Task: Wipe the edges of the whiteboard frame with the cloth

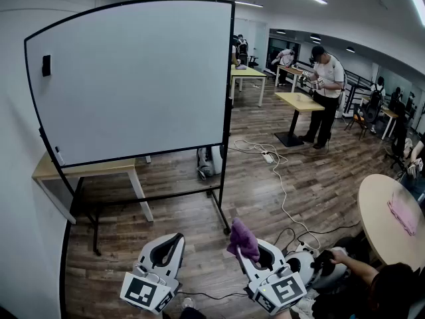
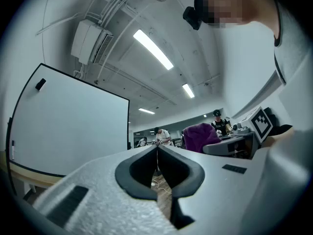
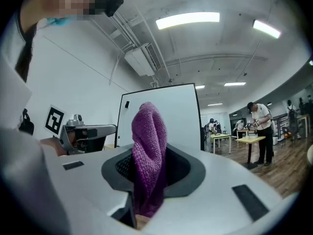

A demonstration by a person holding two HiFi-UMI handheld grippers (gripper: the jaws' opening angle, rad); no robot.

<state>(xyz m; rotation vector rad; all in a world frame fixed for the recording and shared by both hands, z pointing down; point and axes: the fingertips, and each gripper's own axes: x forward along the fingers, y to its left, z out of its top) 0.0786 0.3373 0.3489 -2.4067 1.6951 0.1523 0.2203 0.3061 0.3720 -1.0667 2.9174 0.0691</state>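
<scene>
A whiteboard (image 1: 133, 72) with a thin black frame (image 1: 228, 98) stands on a black wheeled stand in front of me; it also shows at the left of the left gripper view as the whiteboard (image 2: 63, 126) and behind the cloth in the right gripper view as the whiteboard (image 3: 181, 116). My right gripper (image 1: 240, 252) is shut on a purple cloth (image 1: 243, 238), which sticks up between its jaws as the cloth (image 3: 149, 155). My left gripper (image 1: 174, 241) is shut with nothing in it, its jaws meeting at the tip (image 2: 157, 148). Both grippers hang low, well short of the board.
A wooden table (image 1: 86, 171) stands behind the board by the left wall. A white cable with a power strip (image 1: 269, 157) runs across the wood floor. A round table (image 1: 392, 211) with a pink cloth is at right. Several people work at tables (image 1: 299, 102) farther back.
</scene>
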